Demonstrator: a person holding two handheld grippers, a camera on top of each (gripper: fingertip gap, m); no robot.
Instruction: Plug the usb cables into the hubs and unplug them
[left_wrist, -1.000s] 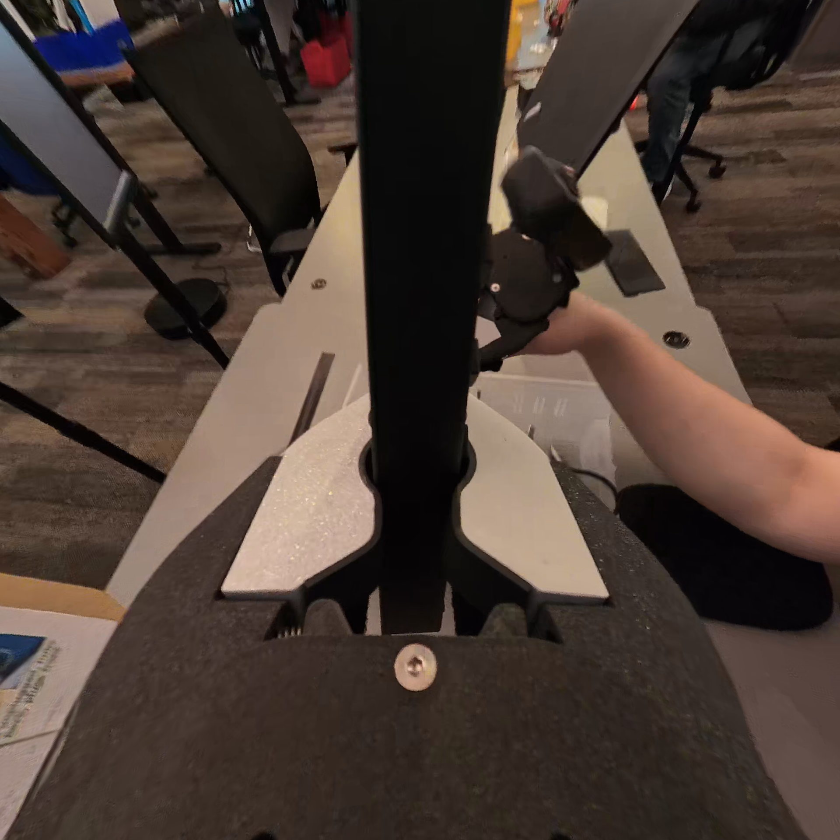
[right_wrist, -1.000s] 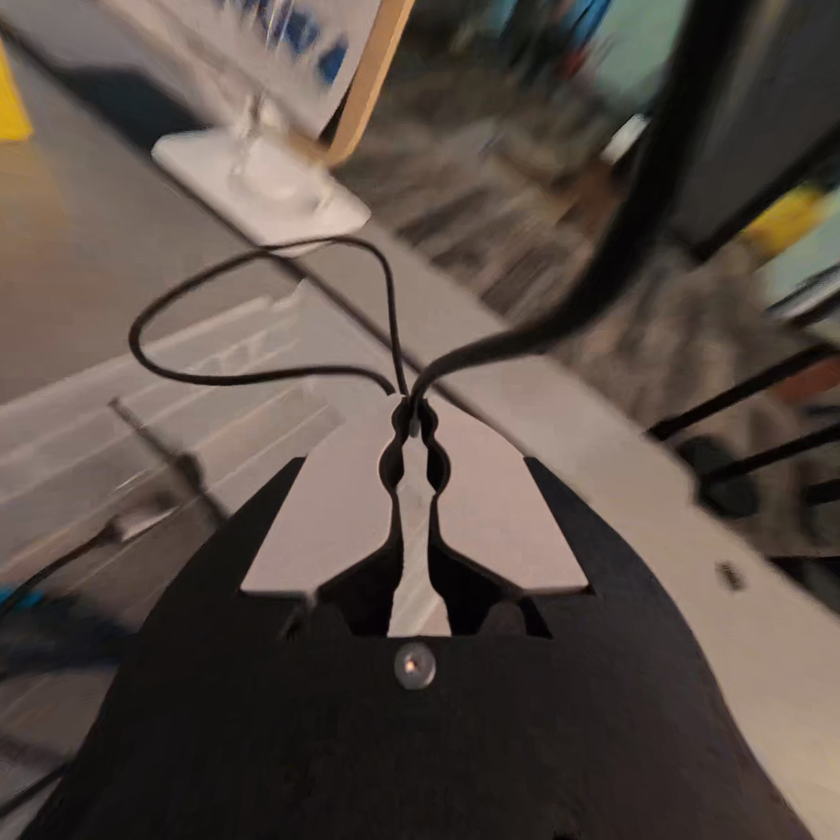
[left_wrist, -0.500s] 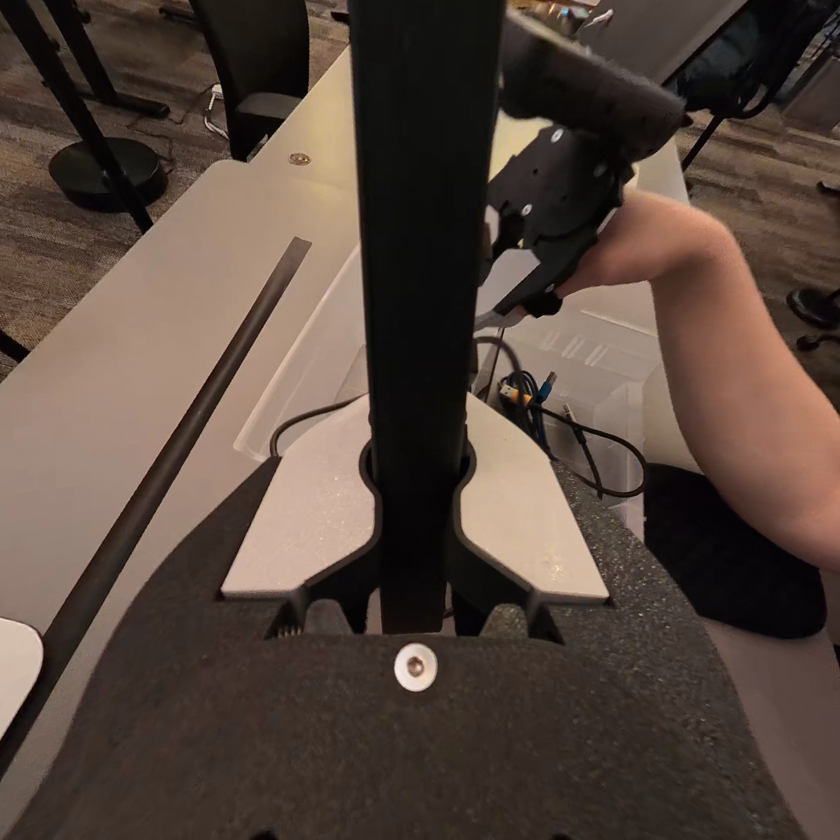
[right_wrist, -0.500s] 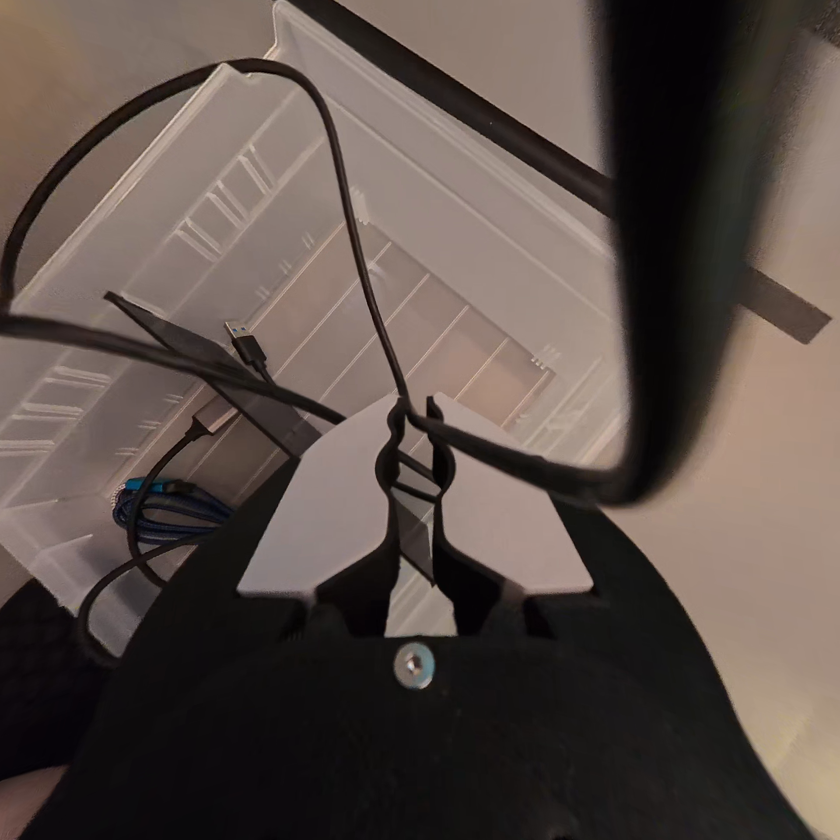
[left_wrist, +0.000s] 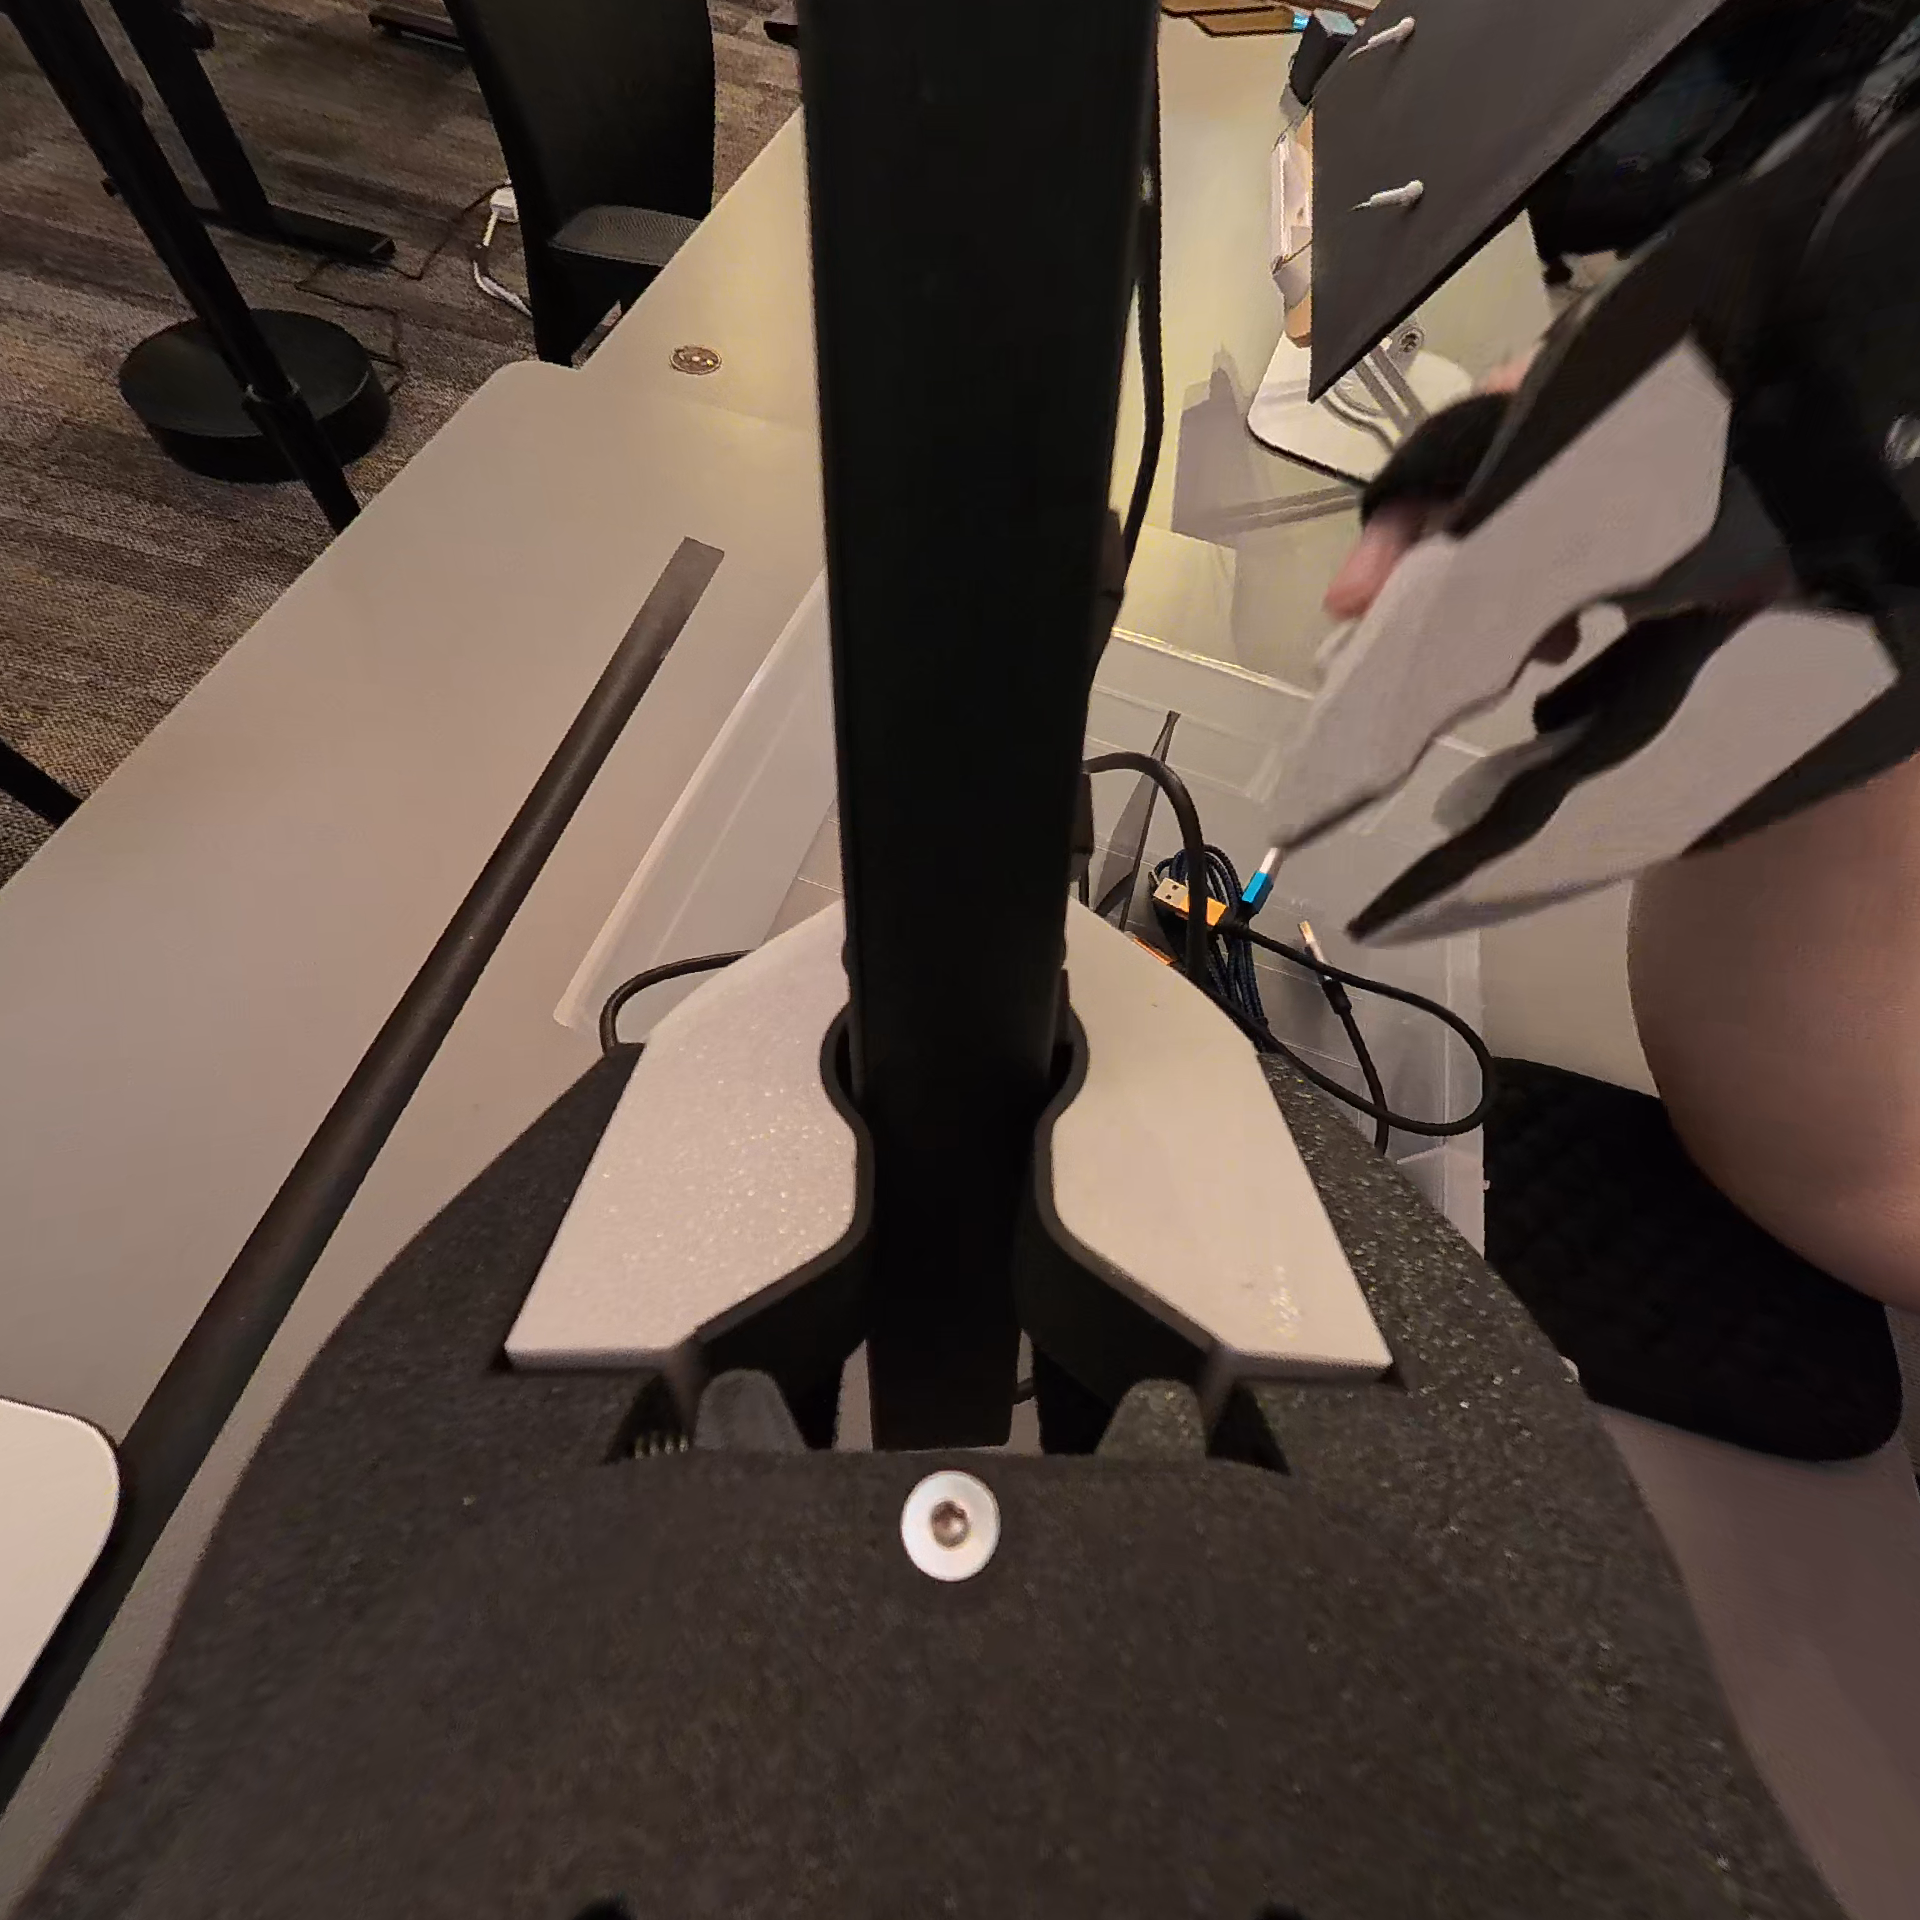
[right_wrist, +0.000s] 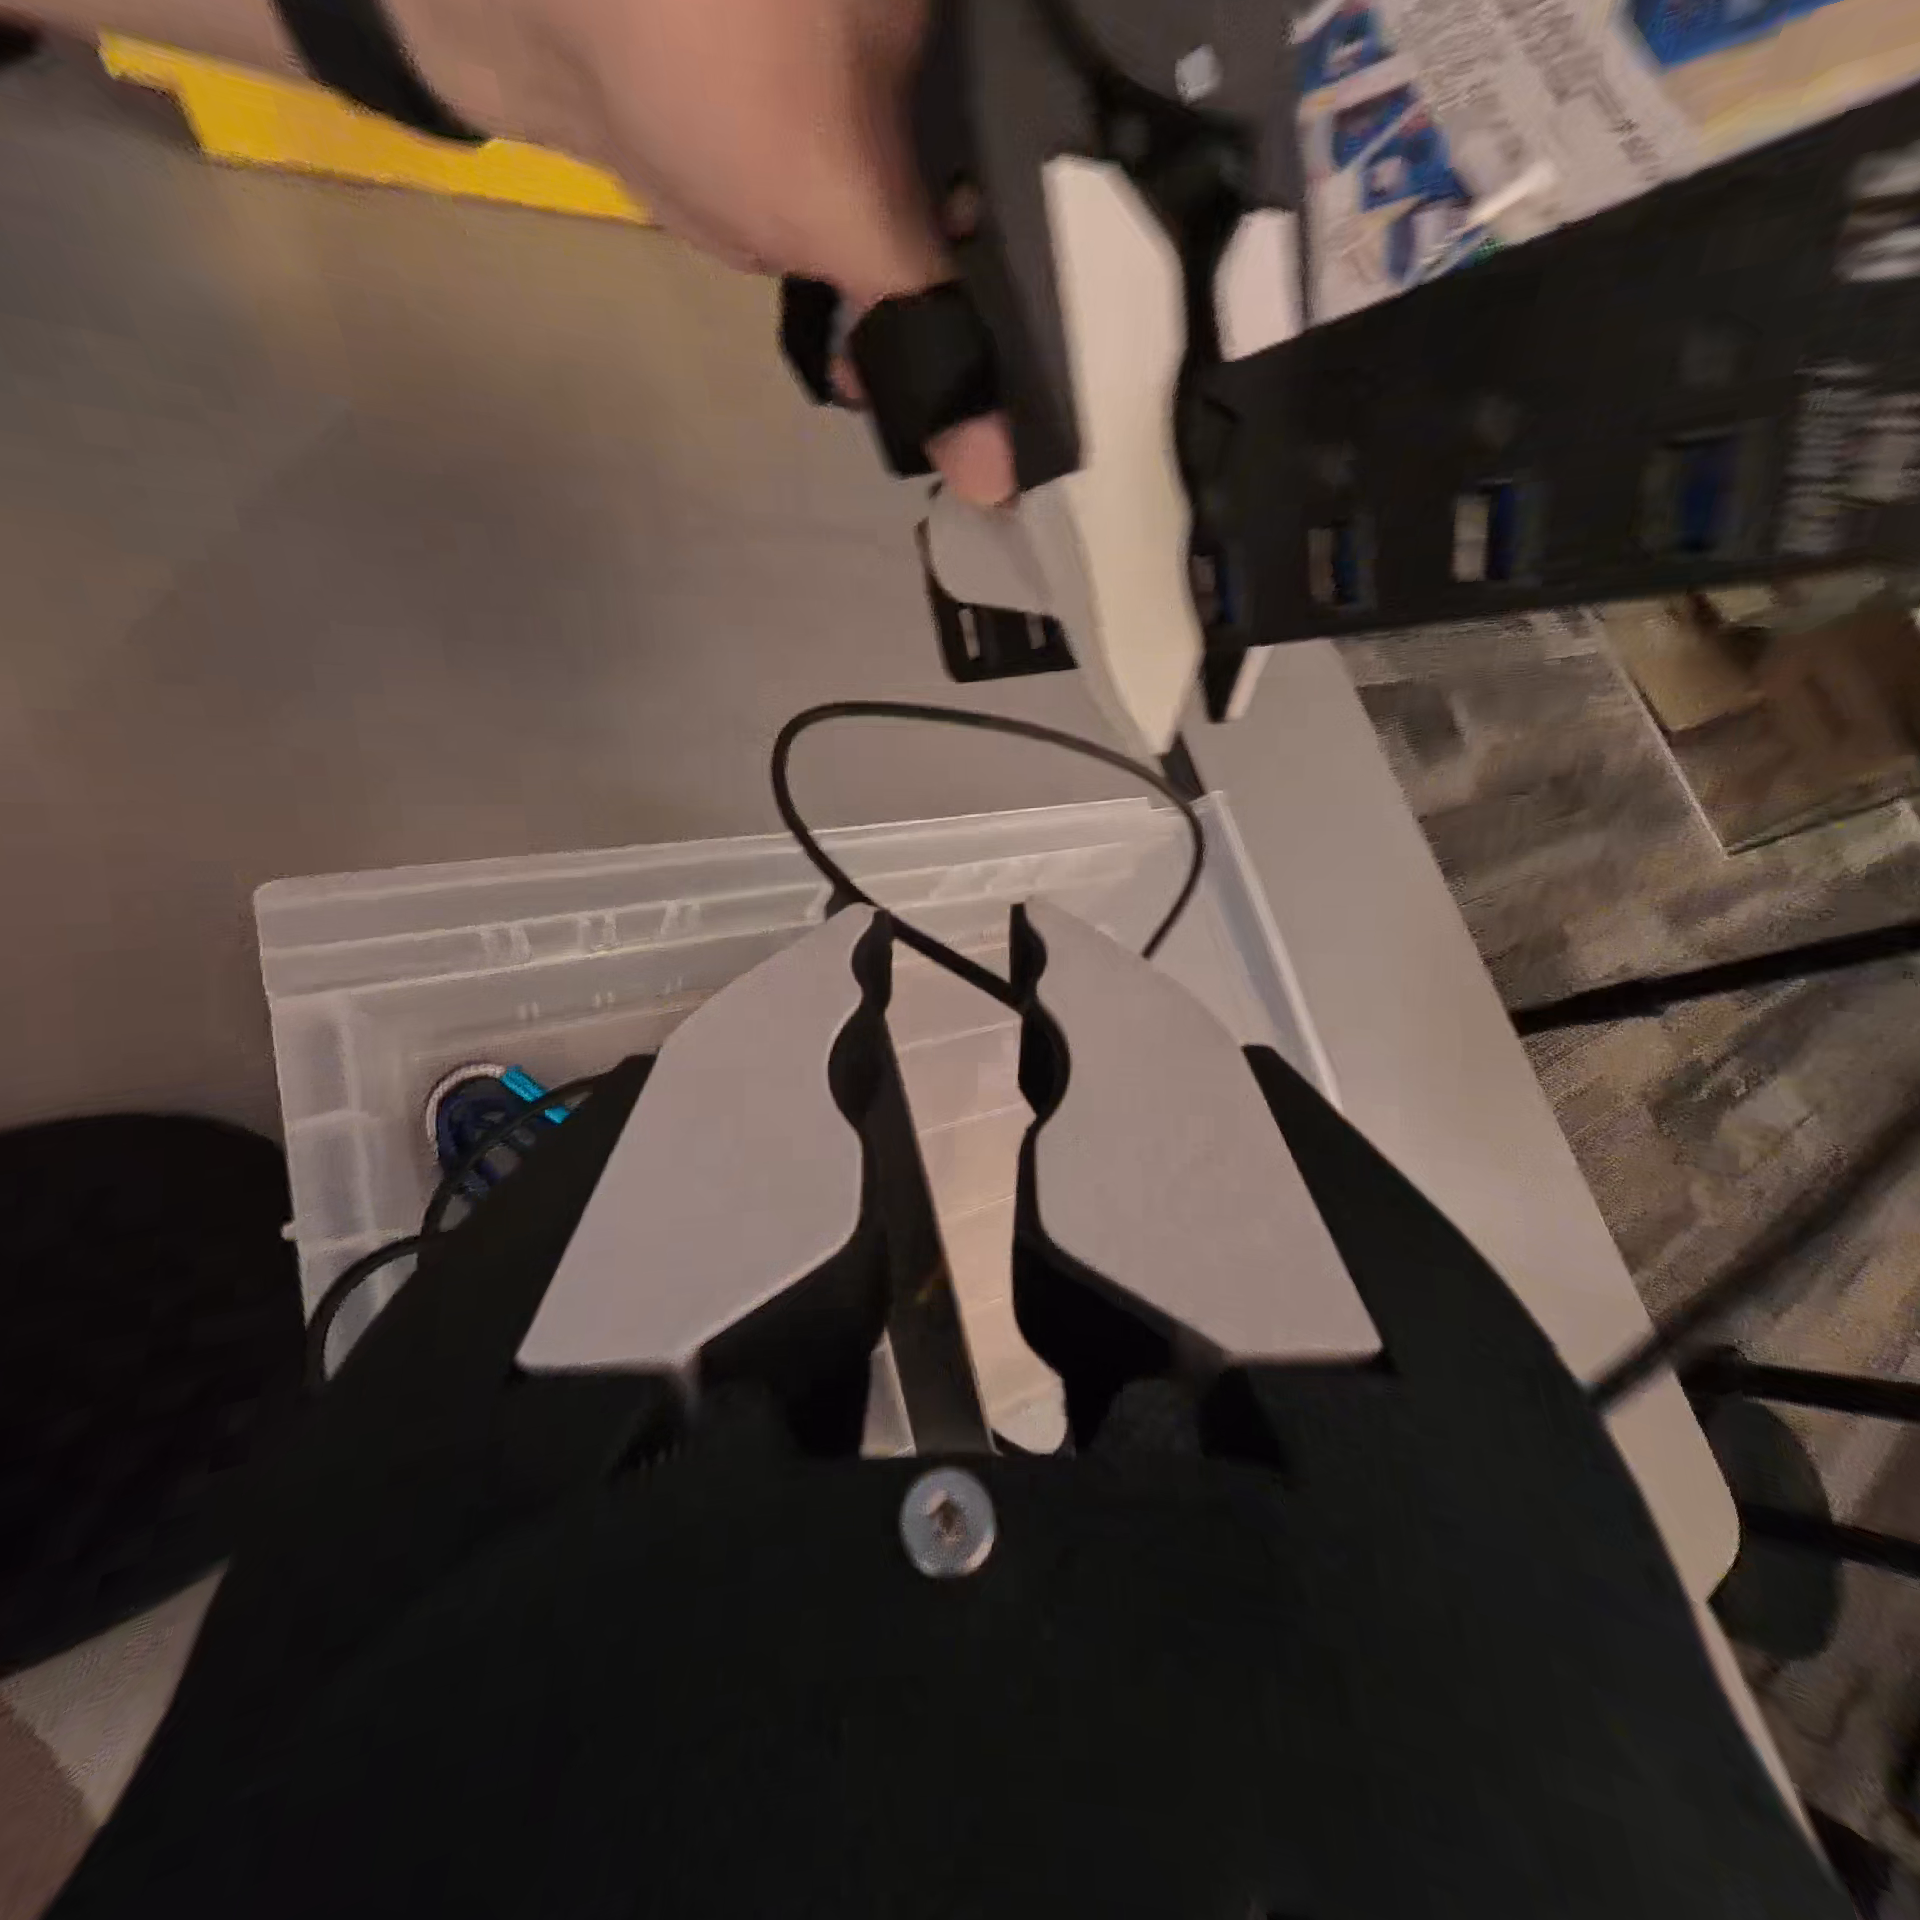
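Note:
In the left wrist view my left gripper (left_wrist: 956, 977) is shut on a long black USB hub (left_wrist: 977, 520) that runs up the frame. In the right wrist view the hub (right_wrist: 1558, 488) shows its row of blue ports, gripped at one end by the left gripper (right_wrist: 1195, 717). My right gripper (right_wrist: 951, 920) is open above a clear plastic bin (right_wrist: 623, 883). A thin black cable (right_wrist: 790, 748) loops down from the hub's end and crosses loosely between the right fingers; the pads do not press on it. The right gripper (left_wrist: 1325, 883) also shows open in the left wrist view.
The bin (left_wrist: 707, 831) holds a coiled blue braided cable (left_wrist: 1236, 935), an orange-tipped plug and a black cable. A black pad (left_wrist: 1662, 1247) lies beside the bin. A dark groove (left_wrist: 468, 987) runs along the grey table. The table edge and carpet are at right (right_wrist: 1558, 1039).
My right gripper was shut on the thin black cable and has opened; the cable now lies slack between the fingers. The right gripper has swung towards the bin. The left grip on the hub is unchanged.

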